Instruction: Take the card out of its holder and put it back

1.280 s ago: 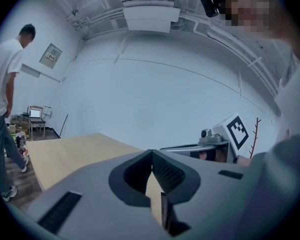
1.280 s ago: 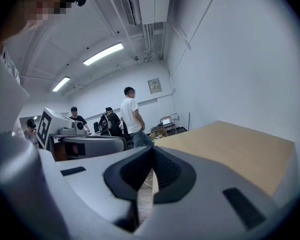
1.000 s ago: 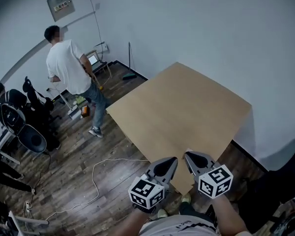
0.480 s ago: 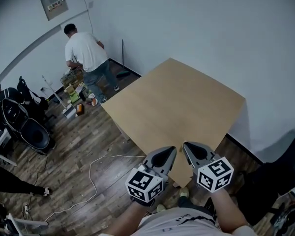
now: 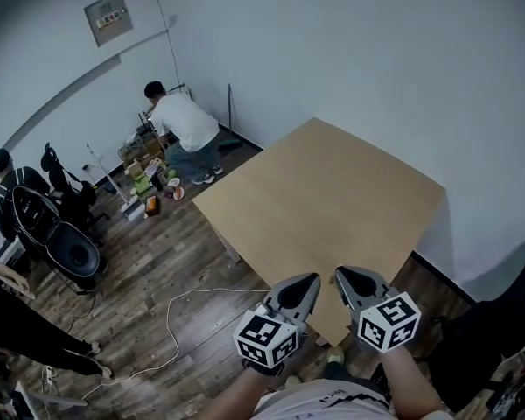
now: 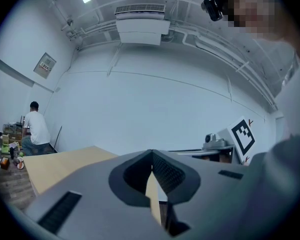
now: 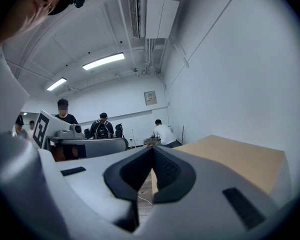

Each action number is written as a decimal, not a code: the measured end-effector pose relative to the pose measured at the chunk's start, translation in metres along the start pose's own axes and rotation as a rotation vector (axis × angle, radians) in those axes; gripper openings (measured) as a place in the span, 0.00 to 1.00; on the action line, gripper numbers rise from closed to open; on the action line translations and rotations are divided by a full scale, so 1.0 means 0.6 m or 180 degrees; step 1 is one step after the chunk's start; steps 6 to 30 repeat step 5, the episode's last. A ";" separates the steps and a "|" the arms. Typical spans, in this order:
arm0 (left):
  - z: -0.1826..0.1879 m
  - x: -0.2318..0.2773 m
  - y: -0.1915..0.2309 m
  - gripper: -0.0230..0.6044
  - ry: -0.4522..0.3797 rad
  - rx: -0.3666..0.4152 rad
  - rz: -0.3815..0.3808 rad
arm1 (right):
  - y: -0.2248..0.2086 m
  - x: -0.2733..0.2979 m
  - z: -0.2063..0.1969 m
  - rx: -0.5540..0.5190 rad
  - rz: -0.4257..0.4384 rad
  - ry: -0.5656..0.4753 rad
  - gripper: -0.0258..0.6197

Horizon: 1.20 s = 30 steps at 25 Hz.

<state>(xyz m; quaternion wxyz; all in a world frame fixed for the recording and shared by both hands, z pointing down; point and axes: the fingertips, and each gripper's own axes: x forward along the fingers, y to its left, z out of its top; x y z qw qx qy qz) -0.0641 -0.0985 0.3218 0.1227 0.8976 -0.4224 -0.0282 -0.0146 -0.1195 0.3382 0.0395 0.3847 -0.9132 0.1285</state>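
**Claw state.** The left claw (image 6: 152,156) has its jaws together at the tips. Only a sliver of tabletop shows through the gap behind them, and nothing is clamped. The right claw (image 7: 152,153) reads the same: tips together, no object between the pads.

**Claw position.** In the head view both claws sit at 6 o'clock, side by side and just apart. The left claw (image 5: 308,282) and right claw (image 5: 341,276) point toward 12 o'clock over the near corner of the tabletop (image 5: 332,178).

**Task items.** No view shows a card or a holder. The visible tabletop surface carries neither, so their location cannot be stated.

**Surroundings.** A person (image 5: 185,122) crouches by the wall at 10 o'clock, well apart from the tabletop. A white cable (image 5: 170,320) trails across the wood floor at 8 o'clock.

**Step in hand.** This cannot be settled. Closed, unloaded claws at the tabletop edge fit either of two stages:
- The card is in its holder and the holder is out of view, waiting to be handled.
- The card is back in its holder and the holder has been put elsewhere.

**Next move.** Any further handling of the card would need the holder in view and the jaws parted before contact.
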 end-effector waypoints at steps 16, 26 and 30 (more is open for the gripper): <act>0.000 0.006 -0.012 0.06 -0.0007 0.0014 -0.0014 | -0.006 -0.013 0.002 -0.0001 -0.0014 -0.0021 0.06; 0.000 0.006 -0.012 0.06 -0.0007 0.0014 -0.0014 | -0.006 -0.013 0.002 -0.0001 -0.0014 -0.0021 0.06; 0.000 0.006 -0.012 0.06 -0.0007 0.0014 -0.0014 | -0.006 -0.013 0.002 -0.0001 -0.0014 -0.0021 0.06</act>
